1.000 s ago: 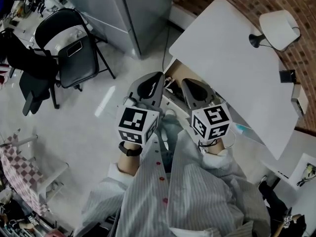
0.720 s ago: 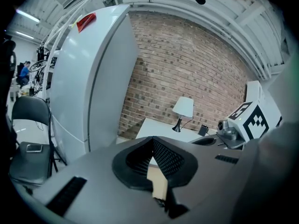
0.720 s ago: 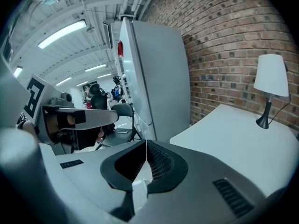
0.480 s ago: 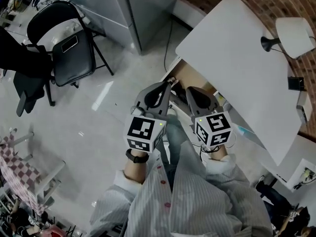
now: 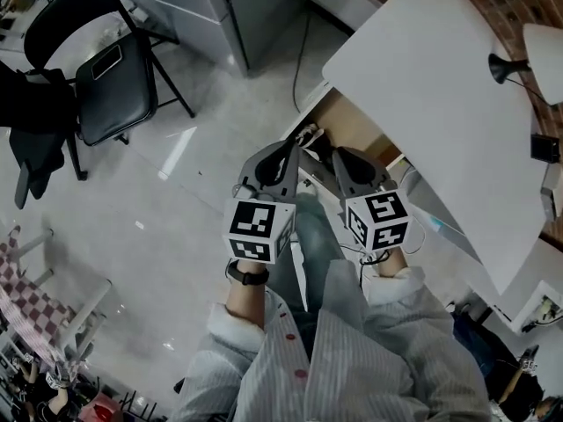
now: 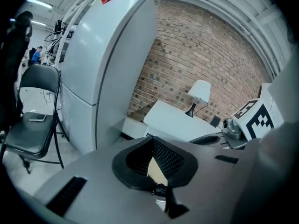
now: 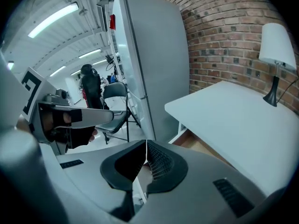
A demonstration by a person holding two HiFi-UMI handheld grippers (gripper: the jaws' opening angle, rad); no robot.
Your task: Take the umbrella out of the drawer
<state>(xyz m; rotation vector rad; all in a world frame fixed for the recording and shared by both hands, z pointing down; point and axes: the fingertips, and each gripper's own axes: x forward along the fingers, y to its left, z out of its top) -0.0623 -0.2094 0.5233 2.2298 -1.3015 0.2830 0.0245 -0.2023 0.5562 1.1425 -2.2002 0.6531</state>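
Observation:
An open drawer (image 5: 350, 123) with a tan inside sticks out from under the white desk (image 5: 422, 77). Something small and dark (image 5: 317, 139) lies at its near end, mostly hidden behind the grippers; I cannot tell whether it is the umbrella. My left gripper (image 5: 294, 146) points at the drawer's front, its jaws shut and empty. My right gripper (image 5: 338, 153) is right beside it, also shut on nothing. In the left gripper view the closed tips (image 6: 152, 139) meet over a slice of tan drawer. In the right gripper view the tips (image 7: 146, 142) touch, with the drawer (image 7: 198, 146) under the desk edge.
A table lamp (image 5: 541, 47) stands on the desk's far end by the brick wall. A tall grey fridge (image 5: 255, 7) stands left of the desk. A black folding chair (image 5: 110, 69) with a phone on its seat is on the floor at the left.
Both grippers have sunk together toward the drawer's front. They stay side by side and shut.

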